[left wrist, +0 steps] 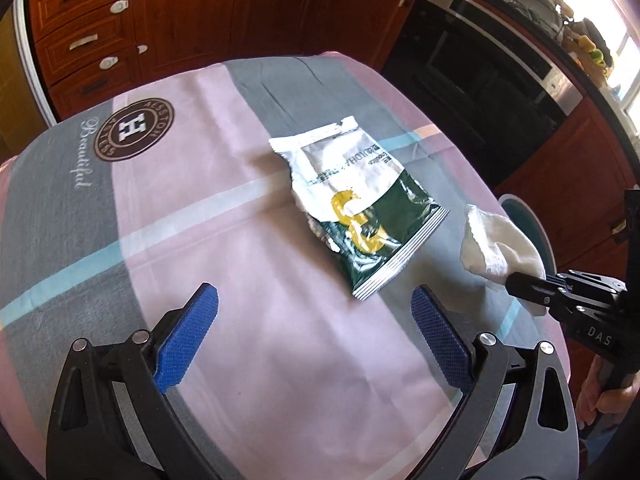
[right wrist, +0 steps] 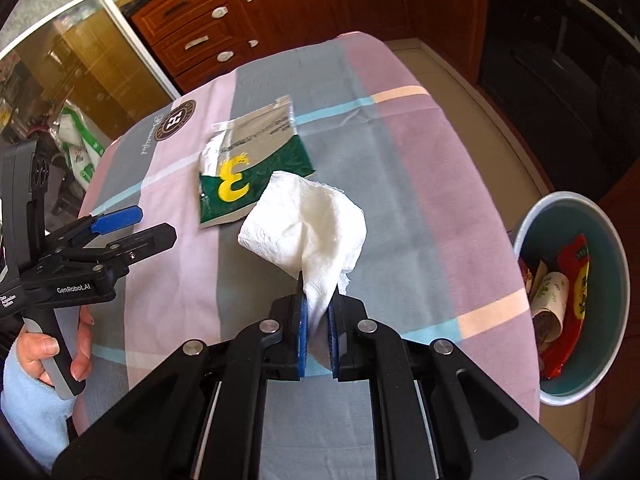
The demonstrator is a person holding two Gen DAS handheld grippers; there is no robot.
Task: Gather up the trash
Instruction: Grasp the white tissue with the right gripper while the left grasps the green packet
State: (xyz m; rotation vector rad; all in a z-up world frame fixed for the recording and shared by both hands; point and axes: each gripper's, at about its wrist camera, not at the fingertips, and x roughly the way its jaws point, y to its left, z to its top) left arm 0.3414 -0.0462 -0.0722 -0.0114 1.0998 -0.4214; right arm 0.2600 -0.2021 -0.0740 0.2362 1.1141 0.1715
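Trash is being collected from the table: a crumpled white tissue (right wrist: 308, 224) is being pinched by one corner between the pressed-together pads of the right gripper (right wrist: 319, 312) and is being held above the striped tablecloth (right wrist: 420, 184). A green and silver snack wrapper (left wrist: 356, 204) is lying flat on the cloth, just ahead of the left gripper (left wrist: 314, 320), whose blue pads are being held spread wide, with nothing between them.

Only a thin twist of paper is being gripped, so the tissue could be torn or slipped free if it is swung quickly toward the bin; it would probably be dropped on the floor between table and bin. The loose, billowing part could also be snagged on the table edge. The wrapper is thin and lying flat, so it may be pushed along the cloth, or the cloth itself may be bunched, when a grasp is attempted.

A round blue bin (right wrist: 612, 232) is standing on the floor beside the table's right edge, already holding a red packet (right wrist: 572, 300) and other wrappers. Nothing is seen blocking the path to it. Wooden drawers (right wrist: 196, 36) and a dark oven (left wrist: 480, 80) are standing beyond the table.
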